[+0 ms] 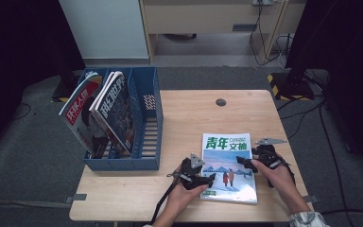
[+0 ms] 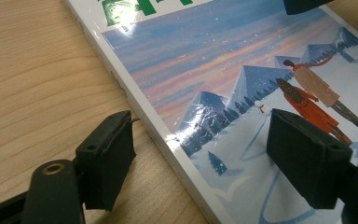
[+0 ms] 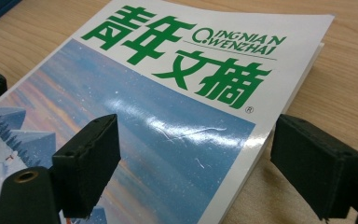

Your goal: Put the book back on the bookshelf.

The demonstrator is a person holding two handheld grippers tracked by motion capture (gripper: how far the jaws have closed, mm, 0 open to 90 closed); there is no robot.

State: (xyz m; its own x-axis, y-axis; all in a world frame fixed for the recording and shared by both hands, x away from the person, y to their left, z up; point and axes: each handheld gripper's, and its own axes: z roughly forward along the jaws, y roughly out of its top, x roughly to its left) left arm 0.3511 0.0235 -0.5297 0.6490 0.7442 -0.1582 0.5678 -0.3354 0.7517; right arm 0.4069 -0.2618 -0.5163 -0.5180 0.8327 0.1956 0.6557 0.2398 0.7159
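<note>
On the left, my left gripper (image 1: 207,181) straddles the magazine's (image 1: 230,166) spine edge, jaws wide, one over wood, one over the cover. Opposite, my right gripper (image 1: 242,162) gapes across its other edge, gripping nothing. Underneath lies a wooden table (image 1: 189,118), beside a blue file rack (image 1: 149,118).

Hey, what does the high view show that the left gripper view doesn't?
High view alone: the blue file rack holding two magazines, the table's far edge, the floor, both hands, and the right claw at the magazine's right edge. Left gripper view alone: the left claw open, straddling the magazine's left edge, with its snowy cover art close up. Both: the green-titled magazine on the wooden table.
</note>
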